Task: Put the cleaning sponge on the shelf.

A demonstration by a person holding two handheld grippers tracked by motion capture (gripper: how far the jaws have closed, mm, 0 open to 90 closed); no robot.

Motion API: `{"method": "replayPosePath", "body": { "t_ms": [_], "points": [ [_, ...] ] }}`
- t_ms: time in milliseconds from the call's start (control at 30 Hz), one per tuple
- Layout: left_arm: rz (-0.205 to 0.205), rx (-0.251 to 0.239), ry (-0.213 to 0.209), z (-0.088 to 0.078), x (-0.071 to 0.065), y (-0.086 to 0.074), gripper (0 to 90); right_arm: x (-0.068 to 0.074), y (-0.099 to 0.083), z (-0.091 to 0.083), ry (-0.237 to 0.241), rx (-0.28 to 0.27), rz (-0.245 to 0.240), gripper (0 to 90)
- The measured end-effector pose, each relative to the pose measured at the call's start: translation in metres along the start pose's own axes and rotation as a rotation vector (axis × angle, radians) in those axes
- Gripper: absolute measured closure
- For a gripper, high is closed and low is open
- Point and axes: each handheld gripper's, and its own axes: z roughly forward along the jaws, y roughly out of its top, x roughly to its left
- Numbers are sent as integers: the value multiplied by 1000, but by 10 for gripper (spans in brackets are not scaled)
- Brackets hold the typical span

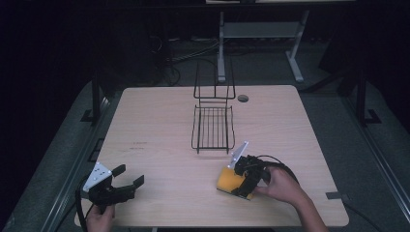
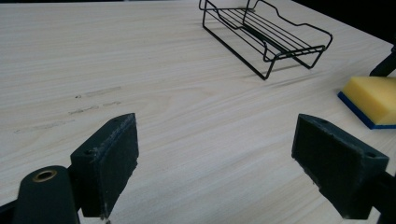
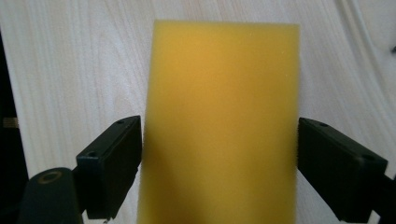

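Sponge (image 3: 222, 121) sitting between my wide-open right gripper (image 1: 245, 175), unclamped; I'm centring before squeezing. Left gripper (image 1: 126, 178) idling agape, empty, at 8 o'clock on tabletop (image 1: 159, 121).

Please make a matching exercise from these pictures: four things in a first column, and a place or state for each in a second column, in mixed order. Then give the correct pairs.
Things:
1. sponge
2. wire rack
3. left gripper
4. right gripper

Places or states:
A. black, empty, at the middle of the table
B. open, above bare wood near the table's front left corner
C. yellow with a blue underside
D. open, one jaw at each side of the sponge

Pairs: 1-C, 2-A, 3-B, 4-D
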Motion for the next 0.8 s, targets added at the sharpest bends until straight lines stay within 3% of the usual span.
{"method": "replayPosePath", "body": {
  "t_ms": [800],
  "points": [
    [-6,-8,1,-1,0,0,140,3,3,16,-16,27,-35,170]
  ]
}}
